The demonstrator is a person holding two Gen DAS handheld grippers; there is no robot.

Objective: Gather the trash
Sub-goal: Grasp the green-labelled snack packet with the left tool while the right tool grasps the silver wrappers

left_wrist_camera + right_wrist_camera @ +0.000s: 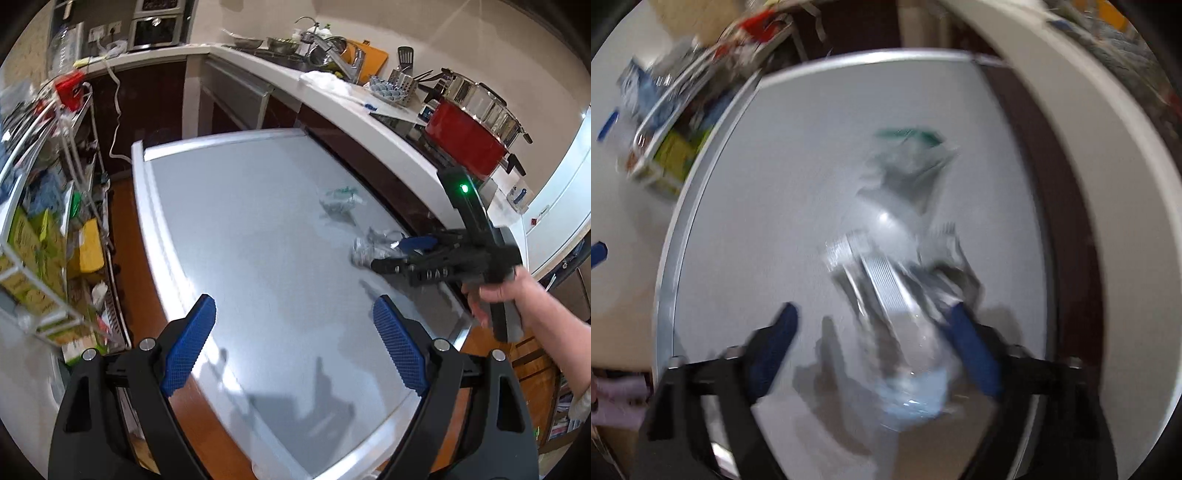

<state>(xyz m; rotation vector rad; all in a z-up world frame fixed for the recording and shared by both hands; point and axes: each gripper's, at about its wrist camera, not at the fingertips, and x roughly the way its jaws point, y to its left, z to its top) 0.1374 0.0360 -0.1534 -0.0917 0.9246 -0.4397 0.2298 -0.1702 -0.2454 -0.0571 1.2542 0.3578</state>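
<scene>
The crumpled clear plastic wrapper [886,280] sat on the grey table [258,229], toward the side nearest the white kitchen counter [332,96], and in the right wrist view it was pretty smeared by motion blur so I couldn't make out much detail beyond shiny ridged plastic. A second bit of trash, another clear wrapper with green print [341,201], lay just beyond it on the same tabletop, a little apart. The right gripper [871,325] was spread wide around the near wrapper, right finger looking like it touched the plastic, left finger clear of it, nothing clamped. The left gripper [293,314] hung over the near part of the table, jaws wide apart with nothing between them. On the counter there was a red pot [465,142] with a steel pot behind it, and a cluttered wire rack [48,229] stood off the table's far side.
</scene>
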